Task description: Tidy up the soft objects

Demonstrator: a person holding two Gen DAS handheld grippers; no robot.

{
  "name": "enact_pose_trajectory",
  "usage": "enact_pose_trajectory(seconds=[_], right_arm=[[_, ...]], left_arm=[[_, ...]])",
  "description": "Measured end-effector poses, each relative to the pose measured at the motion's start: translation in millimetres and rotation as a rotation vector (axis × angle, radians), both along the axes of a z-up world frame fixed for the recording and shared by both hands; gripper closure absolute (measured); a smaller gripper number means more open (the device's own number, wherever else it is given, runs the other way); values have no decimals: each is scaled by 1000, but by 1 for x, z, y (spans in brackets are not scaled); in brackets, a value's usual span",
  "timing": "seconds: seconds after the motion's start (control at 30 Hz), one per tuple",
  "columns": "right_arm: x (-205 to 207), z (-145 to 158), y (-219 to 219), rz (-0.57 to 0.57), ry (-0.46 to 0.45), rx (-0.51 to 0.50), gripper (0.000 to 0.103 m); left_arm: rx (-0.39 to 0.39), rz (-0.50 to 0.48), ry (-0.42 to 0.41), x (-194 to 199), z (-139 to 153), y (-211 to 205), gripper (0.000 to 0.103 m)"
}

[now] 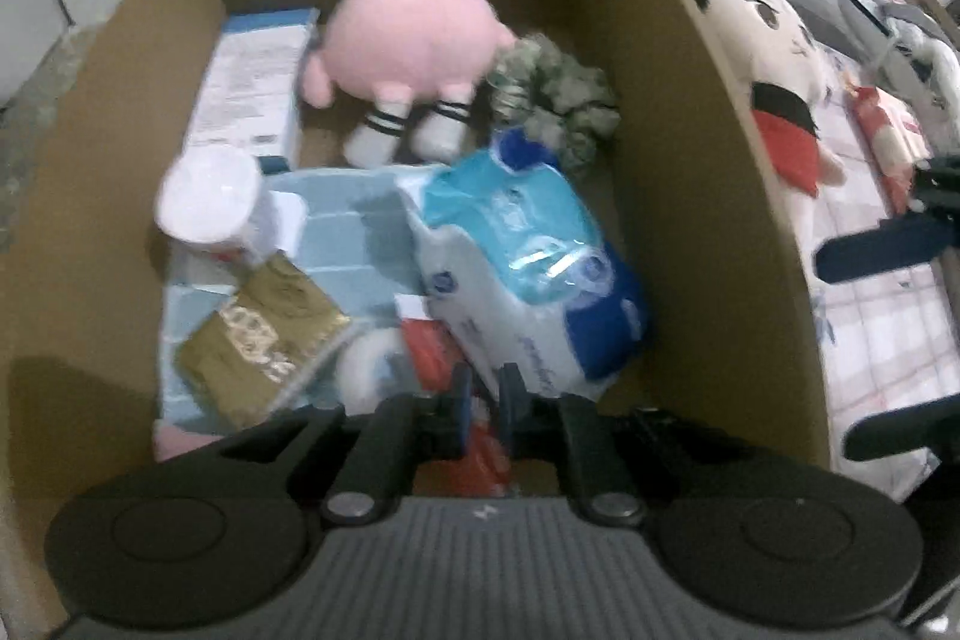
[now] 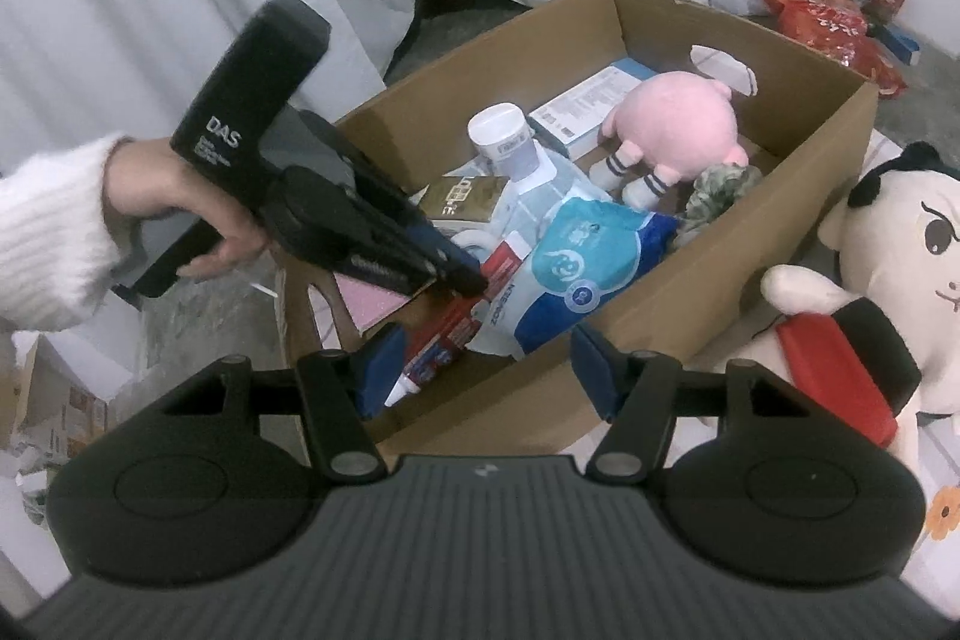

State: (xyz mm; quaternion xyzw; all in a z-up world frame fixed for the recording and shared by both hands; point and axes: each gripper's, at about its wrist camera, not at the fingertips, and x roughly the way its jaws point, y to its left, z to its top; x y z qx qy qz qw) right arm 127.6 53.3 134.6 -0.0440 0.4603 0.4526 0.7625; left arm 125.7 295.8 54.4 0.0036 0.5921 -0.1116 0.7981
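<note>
An open cardboard box (image 1: 690, 130) holds a pink plush (image 1: 408, 40), a camouflage fabric bundle (image 1: 558, 100) and a blue-white tissue pack (image 1: 528, 268). At the box's near end, my left gripper (image 1: 486, 400) is shut on a red tube (image 2: 444, 340), which hangs slanted with its white cap down. The right wrist view shows that left gripper (image 2: 474, 280) in a person's hand (image 2: 168, 196). My right gripper (image 2: 486, 376) stands open over the box's near wall with nothing between its fingers. A large cream plush doll (image 2: 888, 244) lies outside the box, to its right.
Also in the box are a white jar (image 1: 207, 196), a gold packet (image 1: 264, 334), a blue-white carton (image 1: 252, 82) and a light blue checked cloth (image 1: 342, 244). The doll rests on a checked sheet (image 1: 876, 328). Bags and bottles (image 2: 828, 28) sit on the floor beyond.
</note>
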Motion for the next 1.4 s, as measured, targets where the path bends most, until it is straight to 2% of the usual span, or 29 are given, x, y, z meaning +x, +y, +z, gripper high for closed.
enact_pose_trajectory(seconds=[0.07,0.13,0.2,0.27,0.37,0.5,0.6,0.7,0.83,0.87,0.93,0.97,1.03,1.07,1.1,1.2,1.27,1.3,1.37,1.4], right_arm=[[0,0,0,-5,4,8,42],[-2,0,1,-6,4,11,41],[-3,-2,2,-5,11,11,41],[-5,-4,4,-5,9,9,39],[-9,-3,6,-13,-19,9,39],[-16,-3,5,-19,-38,18,39],[-24,-2,6,-29,-58,7,39],[-33,0,9,-23,-68,-6,39],[-43,2,12,-23,-82,-6,38],[-43,1,13,-21,-75,1,36],[-38,-3,19,-66,-50,14,35],[-35,-5,21,-87,-42,11,35],[-31,-8,28,-119,-39,17,35],[-28,-10,31,-132,-32,12,35],[-25,-12,35,-147,-13,7,35],[-20,-13,39,-160,25,5,36],[-22,-10,41,-141,14,-6,36],[-24,-8,43,-124,-2,-19,36],[-26,-5,49,-94,-38,-50,36],[-26,-3,52,-80,-54,-68,36]], left_arm=[[29,1,48,1,-12,0,93],[62,-19,52,-3,-22,-5,91],[36,-19,55,-5,-22,-5,95],[33,-32,58,-8,-23,-5,95],[86,-52,-6,-17,-12,-12,84],[137,-91,-98,-37,11,-24,81],[173,-130,-138,-50,22,-30,75],[229,-168,-165,-61,25,-38,74],[223,-167,-165,-67,22,-35,73],[227,-164,-164,-67,20,-35,72],[257,-157,-165,-68,9,-34,62],[277,-159,-154,-70,3,-33,63],[196,-78,-128,-72,-1,-23,79],[142,-42,-93,-72,-4,-17,83],[116,-41,-76,-74,-6,-15,88],[167,-101,-79,-87,-3,-18,88],[204,-136,-67,-96,-2,-17,88],[208,-151,-49,-98,-2,-16,86],[208,-177,-36,-97,2,-11,73],[208,-183,-53,-94,6,-10,62]])
